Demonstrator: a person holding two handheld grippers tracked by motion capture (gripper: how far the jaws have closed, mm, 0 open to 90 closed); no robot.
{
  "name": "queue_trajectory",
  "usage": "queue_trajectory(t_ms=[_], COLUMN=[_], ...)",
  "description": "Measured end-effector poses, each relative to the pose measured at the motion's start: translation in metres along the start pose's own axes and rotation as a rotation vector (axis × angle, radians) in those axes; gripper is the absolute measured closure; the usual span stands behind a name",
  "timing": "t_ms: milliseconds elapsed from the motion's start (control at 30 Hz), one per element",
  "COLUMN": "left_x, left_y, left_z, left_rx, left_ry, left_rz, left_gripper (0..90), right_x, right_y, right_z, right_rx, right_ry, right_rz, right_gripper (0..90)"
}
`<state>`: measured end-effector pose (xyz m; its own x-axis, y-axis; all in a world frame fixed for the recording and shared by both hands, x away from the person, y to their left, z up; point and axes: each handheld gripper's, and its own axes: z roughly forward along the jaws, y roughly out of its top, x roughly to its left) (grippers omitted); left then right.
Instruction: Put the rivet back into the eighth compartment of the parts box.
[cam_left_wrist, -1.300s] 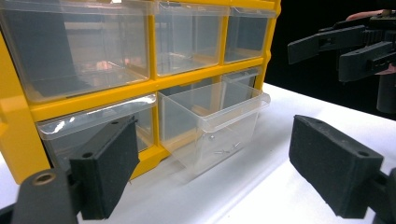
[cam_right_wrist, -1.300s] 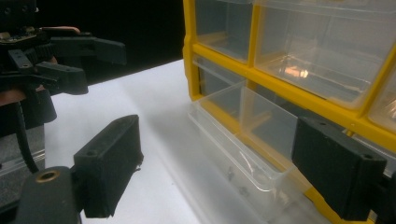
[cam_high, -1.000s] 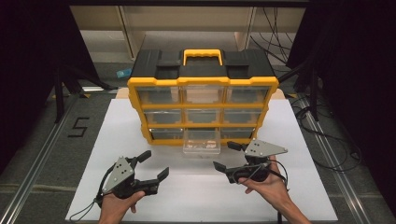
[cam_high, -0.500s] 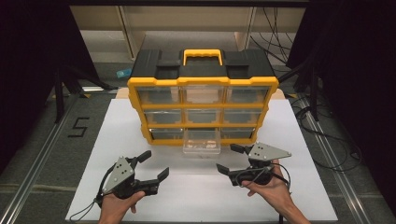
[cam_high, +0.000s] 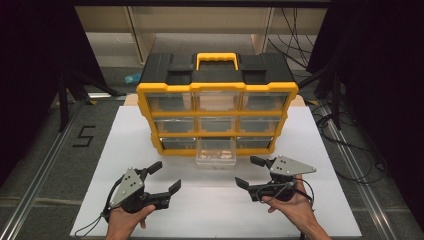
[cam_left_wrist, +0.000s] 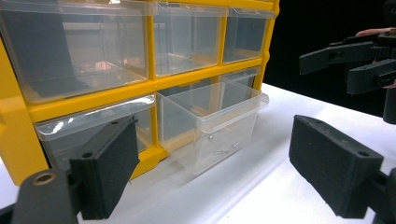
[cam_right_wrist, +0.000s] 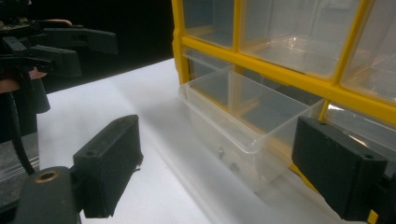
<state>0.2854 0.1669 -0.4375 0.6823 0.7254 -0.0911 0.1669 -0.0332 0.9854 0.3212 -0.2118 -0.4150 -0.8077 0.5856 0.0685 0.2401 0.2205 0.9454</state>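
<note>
Bottom-middle drawer (cam_high: 216, 151) of the yellow organizer (cam_high: 216, 102) stands pulled out toward the person, front lip clear of the frame; all other drawers sit flush. It is clear plastic; a few small metal pieces, probably screws (cam_left_wrist: 223, 149), lie on its floor near the front wall. Cannot tell their exact number.

Organizer sits upright on the white board (cam_high: 125, 145), black top and yellow handle (cam_high: 216, 59) toward the rear.

Right gripper (cam_high: 254, 172): jaws spread wide, nothing between them, aimed leftward at the drawer's front right corner. Against the frames from a second ago, it has shifted slightly outward and back toward the person, off the drawer; near it now, not touching. In the right gripper view the drawer (cam_right_wrist: 233, 121) lies between and beyond the jaws.

Left gripper (cam_high: 165, 177): jaws also released and empty, low on the board, in the same place as a second ago. Well apart from the drawer.

Judgement: the drawer looks open enough for access. The right gripper's small retreat reads as repositioning, either to reach in for the screws or to line up a push on the drawer front. Neither has begun.
</note>
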Motion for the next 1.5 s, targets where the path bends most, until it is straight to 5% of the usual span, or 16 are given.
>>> queue_trajectory(t_ms=[1500], left_x=[-0.002], left_y=[0.0], left_z=[0.001], left_rx=[0.002], left_ry=[-0.011], left_rz=[0.002], left_gripper=[16.0], right_x=[0.006], right_y=[-0.024], right_z=[-0.016], right_rx=[0.023], right_ry=[-0.025], right_rz=[-0.008], right_gripper=[16.0])
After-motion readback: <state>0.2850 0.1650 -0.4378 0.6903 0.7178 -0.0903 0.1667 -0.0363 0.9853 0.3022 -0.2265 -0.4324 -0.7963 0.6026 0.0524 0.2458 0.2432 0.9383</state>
